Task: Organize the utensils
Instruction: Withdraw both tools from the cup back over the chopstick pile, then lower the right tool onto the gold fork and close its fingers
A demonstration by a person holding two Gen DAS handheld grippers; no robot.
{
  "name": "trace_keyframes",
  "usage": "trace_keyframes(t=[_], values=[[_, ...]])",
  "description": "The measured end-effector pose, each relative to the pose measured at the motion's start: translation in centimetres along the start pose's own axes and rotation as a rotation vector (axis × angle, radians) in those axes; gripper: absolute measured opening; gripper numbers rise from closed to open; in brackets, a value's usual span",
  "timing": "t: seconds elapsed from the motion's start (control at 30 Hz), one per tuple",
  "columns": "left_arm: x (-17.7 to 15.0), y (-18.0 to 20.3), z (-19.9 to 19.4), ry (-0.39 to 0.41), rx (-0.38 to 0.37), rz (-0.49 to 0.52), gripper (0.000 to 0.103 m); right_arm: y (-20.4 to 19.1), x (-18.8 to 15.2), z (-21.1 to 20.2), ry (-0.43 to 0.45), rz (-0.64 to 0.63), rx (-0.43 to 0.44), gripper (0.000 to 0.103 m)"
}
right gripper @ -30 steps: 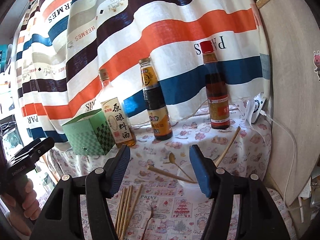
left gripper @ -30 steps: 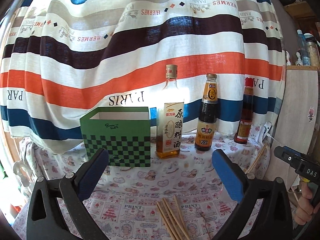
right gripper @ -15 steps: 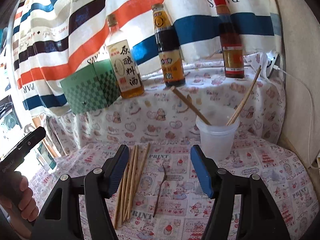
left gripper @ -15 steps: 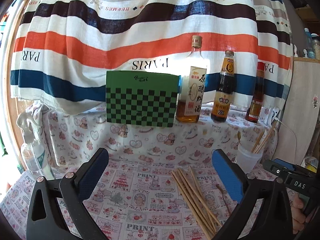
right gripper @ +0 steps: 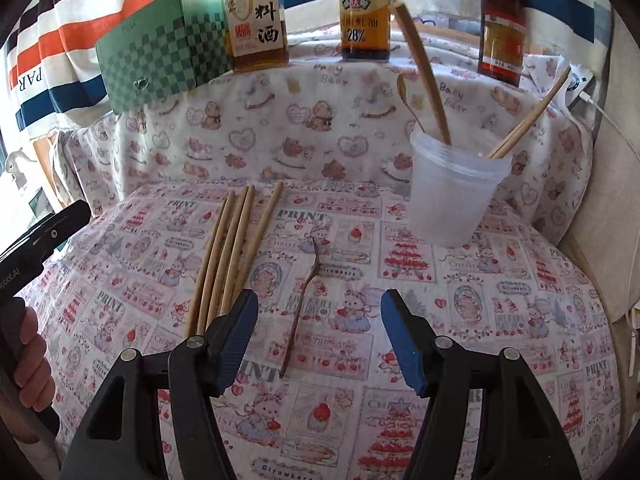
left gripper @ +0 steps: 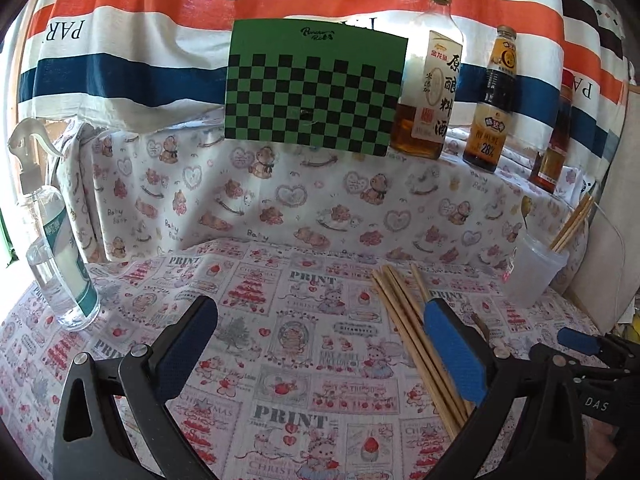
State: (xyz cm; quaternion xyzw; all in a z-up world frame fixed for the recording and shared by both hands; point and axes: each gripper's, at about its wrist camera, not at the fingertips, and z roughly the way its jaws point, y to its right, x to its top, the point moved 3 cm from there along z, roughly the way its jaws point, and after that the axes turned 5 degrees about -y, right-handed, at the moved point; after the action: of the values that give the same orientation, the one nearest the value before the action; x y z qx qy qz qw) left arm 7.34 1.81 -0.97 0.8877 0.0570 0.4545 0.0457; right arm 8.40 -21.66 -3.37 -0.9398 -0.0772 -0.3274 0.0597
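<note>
Both jaws are seen parted and empty. The right gripper (right gripper: pixel 318 336) is best lowered over the small spoon (right gripper: pixel 301 308) lying between its jaws (chopsticks (right gripper: pixel 228 256) just left), then carried to the cup (right gripper: pixel 454 196); the left gripper (left gripper: pixel 320 348) holds nothing

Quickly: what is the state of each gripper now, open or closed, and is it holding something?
Left gripper: open, holding nothing, above the tablecloth beside the loose chopsticks.
Right gripper: open, holding nothing; the small spoon lies below the gap.

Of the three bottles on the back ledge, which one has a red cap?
The rightmost bottle, standing at the ledge's end; the other two have gold caps.
</note>
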Motion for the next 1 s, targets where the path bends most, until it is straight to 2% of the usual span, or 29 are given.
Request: trace_keyframes(t=[0.2,0.27,0.3,0.37,0.43,0.5,0.57,0.67,0.73,0.8,0.87,1.0], values=[[-0.4,0.4,0.9,-0.038,0.011,0.013,0.102,0.1,-0.5,1.7,-0.074,0.009,0.033,0.065],[-0.4,0.7,1.1,-0.028,0.037,0.051,0.102,-0.1,-0.7,2.1,-0.092,0.004,0.047,0.057],[-0.4,0.9,1.0,-0.009,0.080,0.078,0.102,-0.3,-0.8,2.3,-0.104,-0.005,0.055,0.056],[-0.6,1.3,1.1,-0.004,0.123,0.117,0.102,-0.9,-1.1,2.7,-0.131,-0.023,0.070,0.045],[-0.9,2.0,1.4,-0.041,0.079,0.142,0.102,-1.4,-1.4,3.2,-0.163,-0.042,0.063,0.037],[-1.3,2.7,1.5,-0.058,0.066,0.160,0.102,-1.8,-1.7,3.4,-0.171,-0.061,0.053,0.033],[-1.5,3.2,1.6,-0.055,0.080,0.184,0.102,-2.1,-1.9,3.5,-0.168,-0.078,0.027,0.027],[-1.9,3.7,1.6,-0.053,0.125,0.200,0.102,-2.2,-2.1,3.9,-0.173,-0.083,0.019,0.026],[-2.0,3.8,1.8,-0.085,0.091,0.182,0.102,-1.9,-2.0,3.9,-0.165,-0.074,0.003,0.023],[-2.1,3.7,2.0,-0.114,0.064,0.155,0.102,-1.9,-2.0,3.9,-0.160,-0.079,-0.016,0.017],[-2.1,3.3,2.3,-0.137,0.064,0.124,0.102,-1.9,-2.0,4.0,-0.158,-0.082,-0.019,0.006],[-2.5,2.9,3.2,-0.190,0.061,0.108,0.102,-1.5,-1.7,4.1,-0.159,-0.073,-0.032,0.003]])
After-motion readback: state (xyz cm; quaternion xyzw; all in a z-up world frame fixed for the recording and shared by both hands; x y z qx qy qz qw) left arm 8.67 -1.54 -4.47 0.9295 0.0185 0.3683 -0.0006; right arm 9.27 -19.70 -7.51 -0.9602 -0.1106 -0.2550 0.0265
